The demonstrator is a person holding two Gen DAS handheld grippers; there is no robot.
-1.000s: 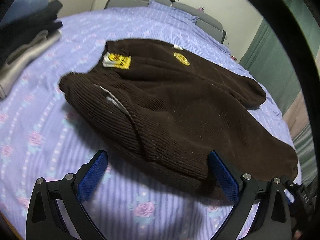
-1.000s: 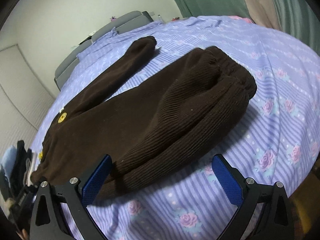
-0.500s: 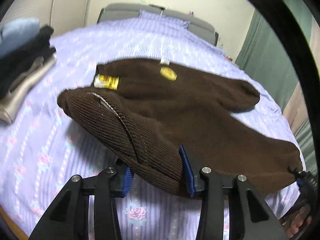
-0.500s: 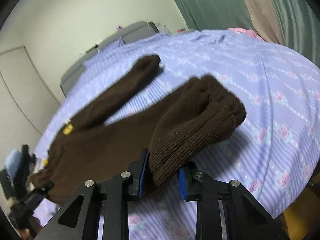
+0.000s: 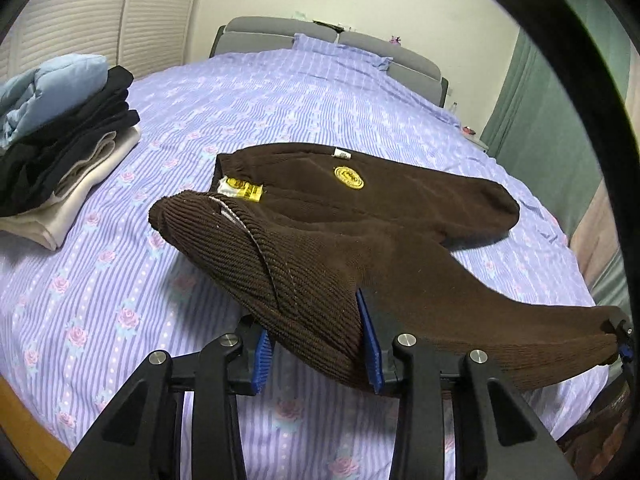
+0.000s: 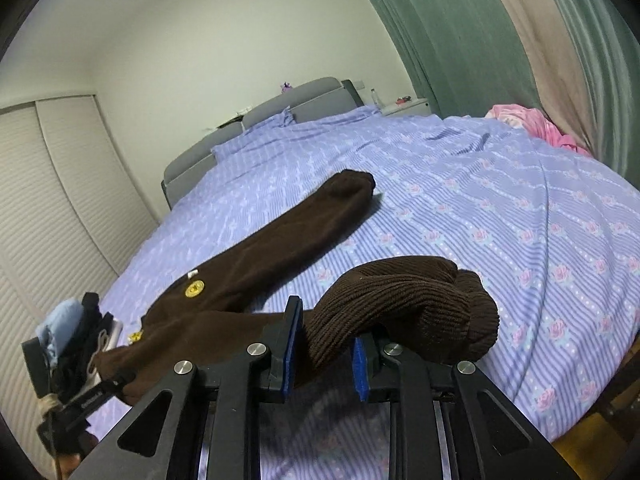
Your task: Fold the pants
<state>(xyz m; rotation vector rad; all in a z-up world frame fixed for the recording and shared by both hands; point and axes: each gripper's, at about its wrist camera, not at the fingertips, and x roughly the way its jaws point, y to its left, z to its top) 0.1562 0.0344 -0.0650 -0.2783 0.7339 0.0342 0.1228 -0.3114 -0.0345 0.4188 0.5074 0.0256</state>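
Your brown corduroy pants (image 5: 400,216) lie spread across the lilac flowered bed (image 5: 280,92), the far leg flat on the sheet and the near leg raised off it, so you look to be starting the first fold, near leg over far leg. Your left gripper (image 5: 318,344) has just been closing and now clamps the waistband end, while your right gripper (image 6: 322,354) is clenched on the near leg's cuff (image 6: 424,304); next, carry both ends across together, level, and lay them edge to edge on the far leg.
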